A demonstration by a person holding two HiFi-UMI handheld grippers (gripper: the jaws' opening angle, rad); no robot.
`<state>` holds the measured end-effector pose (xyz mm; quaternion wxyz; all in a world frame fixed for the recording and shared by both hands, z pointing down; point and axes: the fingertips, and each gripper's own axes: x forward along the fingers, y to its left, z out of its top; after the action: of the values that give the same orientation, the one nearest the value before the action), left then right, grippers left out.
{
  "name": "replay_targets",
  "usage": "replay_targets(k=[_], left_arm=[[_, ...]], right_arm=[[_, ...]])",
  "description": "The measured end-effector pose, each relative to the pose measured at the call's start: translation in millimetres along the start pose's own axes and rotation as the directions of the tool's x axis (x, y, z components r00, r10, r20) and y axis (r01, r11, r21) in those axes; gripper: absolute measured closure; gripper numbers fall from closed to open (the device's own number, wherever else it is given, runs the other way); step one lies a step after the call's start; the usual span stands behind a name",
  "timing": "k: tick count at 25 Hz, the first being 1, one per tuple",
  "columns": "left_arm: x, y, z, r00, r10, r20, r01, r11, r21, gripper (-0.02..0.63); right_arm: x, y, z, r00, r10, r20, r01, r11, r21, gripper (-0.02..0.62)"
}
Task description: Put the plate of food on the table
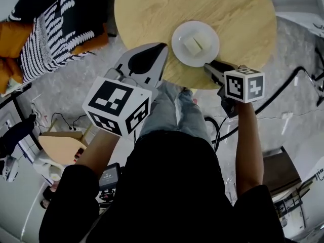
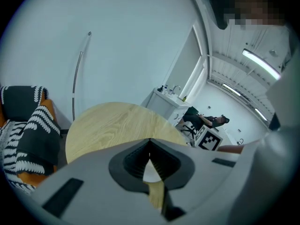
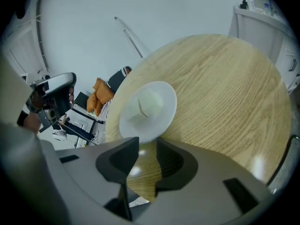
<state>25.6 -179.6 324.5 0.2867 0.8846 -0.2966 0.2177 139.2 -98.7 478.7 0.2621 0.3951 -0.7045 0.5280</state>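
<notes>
A white plate (image 1: 182, 52) with pale blocks of food (image 1: 197, 43) lies on the round wooden table (image 1: 152, 14), close to its near edge. My right gripper (image 1: 208, 67) reaches down to the plate's near rim. In the right gripper view its jaws stand apart at the rim of the plate (image 3: 133, 125), with bare table wood showing in the gap and nothing pressed between the pads; the right gripper (image 3: 147, 142) is open. My left gripper (image 1: 161, 48) hangs above the table's near left edge, away from the plate. The left gripper (image 2: 150, 142) has its tips touching and holds nothing.
A black-and-white striped cushion (image 1: 55, 29) and orange cushions lie left of the table. A small wooden side table (image 1: 61, 146) stands lower left. A black cable (image 1: 283, 90) runs over the floor at right. A white cabinet (image 3: 262, 22) stands behind the table.
</notes>
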Motion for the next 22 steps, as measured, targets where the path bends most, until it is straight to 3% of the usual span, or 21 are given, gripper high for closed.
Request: replay_targets(k=[9,17,19,22], left_arm=[[-7.5,-9.6,20.8,0.998,0.026,0.052,-0.028,0.999,0.04,0.6],[-27.7,-3.4,42.8,0.994,0.066,0.093,-0.071,0.996,0.059,0.6],[-32.6,-4.0,46.5,0.993,0.068,0.101,-0.075,0.995,0.06,0.6],[-35.9,-10.7,52.2,0.99,0.066,0.123,-0.076,0.994,0.074,0.6]], right_arm=[[12.0,-19.8,-1.5,0.999,-0.052,-0.004,0.052,0.999,0.013,0.489],[15.5,-24.7,28.5,0.993,-0.094,0.076,0.087,0.992,0.086,0.543],[16.8,-22.9,31.0,0.991,-0.111,0.079,0.105,0.991,0.08,0.587],[14.1,-21.3,34.3,0.988,-0.128,0.088,0.124,0.991,0.049,0.588]])
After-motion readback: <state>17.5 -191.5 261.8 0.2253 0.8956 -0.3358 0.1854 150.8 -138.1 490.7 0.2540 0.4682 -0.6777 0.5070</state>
